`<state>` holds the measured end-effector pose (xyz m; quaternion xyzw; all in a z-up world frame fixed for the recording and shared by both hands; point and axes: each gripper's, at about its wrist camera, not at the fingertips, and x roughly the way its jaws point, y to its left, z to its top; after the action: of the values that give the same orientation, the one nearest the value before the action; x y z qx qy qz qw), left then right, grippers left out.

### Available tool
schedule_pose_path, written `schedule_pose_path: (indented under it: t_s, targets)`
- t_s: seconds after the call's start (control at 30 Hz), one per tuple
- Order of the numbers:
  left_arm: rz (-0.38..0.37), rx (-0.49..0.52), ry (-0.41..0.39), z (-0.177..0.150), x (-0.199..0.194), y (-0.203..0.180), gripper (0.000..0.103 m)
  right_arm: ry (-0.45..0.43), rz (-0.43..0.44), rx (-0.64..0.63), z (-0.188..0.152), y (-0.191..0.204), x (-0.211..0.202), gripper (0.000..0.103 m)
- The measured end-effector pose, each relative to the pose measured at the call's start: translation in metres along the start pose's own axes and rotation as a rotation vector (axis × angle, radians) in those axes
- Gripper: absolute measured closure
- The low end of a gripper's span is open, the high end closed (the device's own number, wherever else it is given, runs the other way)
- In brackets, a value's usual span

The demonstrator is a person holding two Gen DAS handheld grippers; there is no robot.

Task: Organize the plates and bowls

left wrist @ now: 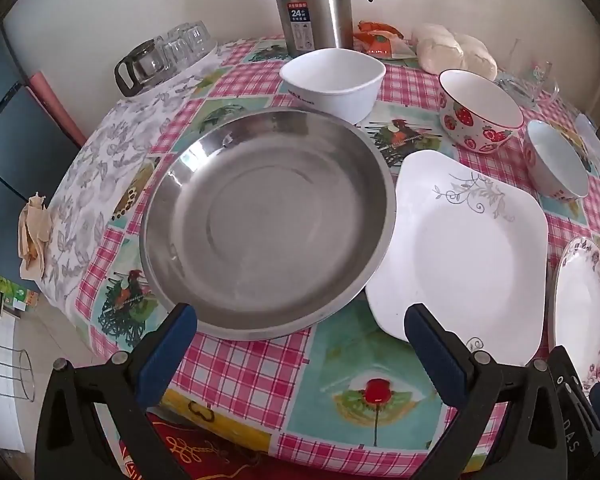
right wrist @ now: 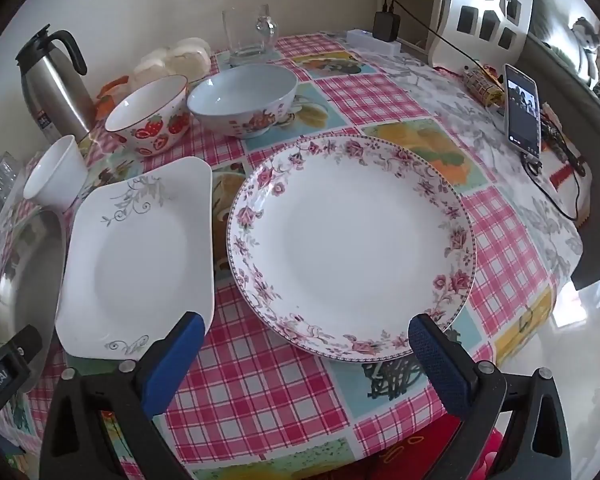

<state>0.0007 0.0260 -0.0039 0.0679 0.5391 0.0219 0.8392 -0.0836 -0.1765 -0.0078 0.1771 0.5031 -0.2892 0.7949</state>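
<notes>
A round table under a pink-checked cloth with rooster and fruit panels stands against a pale wall. Three plates lie in a row along its near edge: a stainless steel dish on the left, a square white plate with grey scrollwork in the middle — its left rim touching or slightly overlapping the dish — and a round rose-bordered plate on the right, just beside the square one. Behind them stand a plain white bowl, a strawberry bowl and a pale blue bowl; the last two are close together, perhaps touching. The left gripper hovers low at the near rim of the steel dish, blue-padded fingers spread wide and holding nothing. The right gripper is posed likewise over the near rim of the rose plate, fingers apart and empty. Farther back: a steel thermos whose label reads "24", upturned glasses, a bag of buns, and a phone with its screen lit. The left gripper's body, seen from the right wrist, bears the partial lettering "Robot.AI".
</notes>
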Motion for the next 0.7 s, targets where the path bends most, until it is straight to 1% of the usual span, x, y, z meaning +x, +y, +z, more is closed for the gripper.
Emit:
schedule_pose_path:
  t_s: [0.07, 0.13, 0.37, 0.6, 0.7]
  targets:
    - [0.005, -0.013, 0.008, 0.002, 0.003, -0.009, 0.0, 0.004, -0.004, 0.003, -0.001, 0.004, 0.001, 0.0]
    - [-0.002, -0.013, 0.012, -0.001, 0.003, -0.007, 0.0, 0.007, 0.009, -0.026, -0.007, -0.005, 0.001, 0.0]
    - [-0.017, -0.031, 0.035, -0.002, 0.001, -0.007, 0.0, 0.0, 0.006, -0.039, -0.008, -0.006, -0.002, 0.0]
    - [-0.031, -0.02, 0.033, -0.001, -0.006, -0.011, 0.0, -0.037, 0.009, -0.042, -0.005, -0.006, -0.018, 0.0]
    - [-0.034, -0.033, 0.034, 0.0, -0.007, -0.009, 0.0, -0.029, 0.015, -0.056, -0.006, -0.002, -0.015, 0.0]
